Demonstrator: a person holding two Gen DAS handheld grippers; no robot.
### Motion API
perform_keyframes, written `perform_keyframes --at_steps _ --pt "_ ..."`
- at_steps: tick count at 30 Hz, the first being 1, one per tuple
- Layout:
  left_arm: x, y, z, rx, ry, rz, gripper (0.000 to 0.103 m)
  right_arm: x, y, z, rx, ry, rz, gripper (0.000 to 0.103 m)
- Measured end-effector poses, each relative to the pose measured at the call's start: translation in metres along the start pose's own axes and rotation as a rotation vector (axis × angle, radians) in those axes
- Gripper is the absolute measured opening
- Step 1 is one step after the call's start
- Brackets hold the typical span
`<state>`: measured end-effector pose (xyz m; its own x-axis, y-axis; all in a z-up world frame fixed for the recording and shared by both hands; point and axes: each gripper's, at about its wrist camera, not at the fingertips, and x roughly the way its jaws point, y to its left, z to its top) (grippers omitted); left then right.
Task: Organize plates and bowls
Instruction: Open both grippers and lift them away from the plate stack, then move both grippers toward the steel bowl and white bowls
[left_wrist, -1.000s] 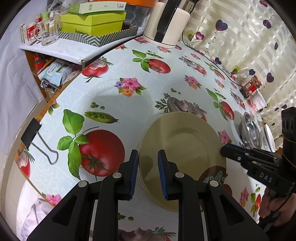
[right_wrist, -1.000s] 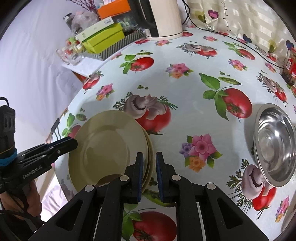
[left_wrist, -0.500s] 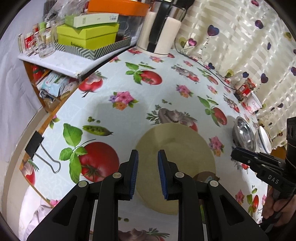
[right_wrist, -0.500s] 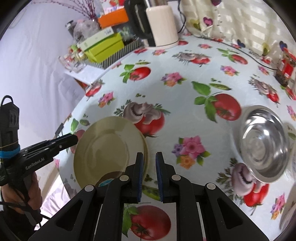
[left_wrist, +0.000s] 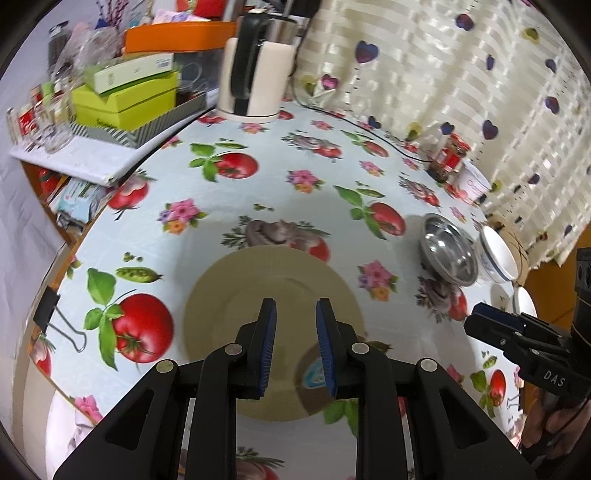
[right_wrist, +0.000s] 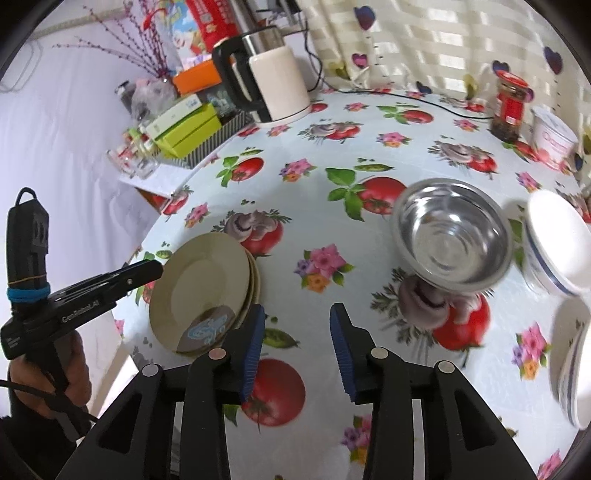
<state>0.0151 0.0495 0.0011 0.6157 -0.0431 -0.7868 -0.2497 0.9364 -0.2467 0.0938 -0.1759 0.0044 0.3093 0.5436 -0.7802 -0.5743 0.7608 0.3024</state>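
we see the stack of tan plates (right_wrist: 201, 280) near the table edge (right_wrist: 133, 332). our left gripper (left_wrist: 295, 339) hangs over the stack, its jaws a little apart and holding nothing. our right gripper (right_wrist: 297, 345) is just right of the stack, jaws wide, empty. the steel bowl (right_wrist: 452, 234) and white bowl (right_wrist: 557, 240) sit further right.

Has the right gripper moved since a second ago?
Yes. The right gripper has opened and drawn back and rightward: its fingers no longer flank the rim of the plates, which now lie to their left on the table.
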Motion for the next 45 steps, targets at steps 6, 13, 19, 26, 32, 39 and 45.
perform_keyframes --at_steps 6,13,19,26,32,39,45 --pt "-0.002 -0.022 0.000 0.052 -0.004 -0.022 0.023 -0.021 -0.009 -0.013 0.024 -0.040 -0.004 0.038" --pt "0.004 -0.038 0.003 0.083 0.005 -0.047 0.023 -0.037 -0.022 -0.017 0.057 -0.092 -0.041 0.047" --pt "0.009 -0.048 0.007 0.100 0.012 -0.068 0.023 -0.036 -0.035 -0.017 0.101 -0.084 -0.047 0.047" --pt "0.017 -0.061 0.013 0.119 0.023 -0.088 0.023 -0.038 -0.046 -0.016 0.136 -0.094 -0.074 0.047" --pt "0.027 -0.076 0.021 0.137 0.039 -0.109 0.023 -0.037 -0.061 -0.016 0.176 -0.102 -0.089 0.047" --pt "0.046 -0.104 0.034 0.168 0.066 -0.146 0.023 -0.032 -0.081 -0.017 0.232 -0.100 -0.110 0.045" --pt "0.066 -0.125 0.043 0.177 0.095 -0.175 0.023 -0.026 -0.104 -0.011 0.289 -0.109 -0.133 0.035"
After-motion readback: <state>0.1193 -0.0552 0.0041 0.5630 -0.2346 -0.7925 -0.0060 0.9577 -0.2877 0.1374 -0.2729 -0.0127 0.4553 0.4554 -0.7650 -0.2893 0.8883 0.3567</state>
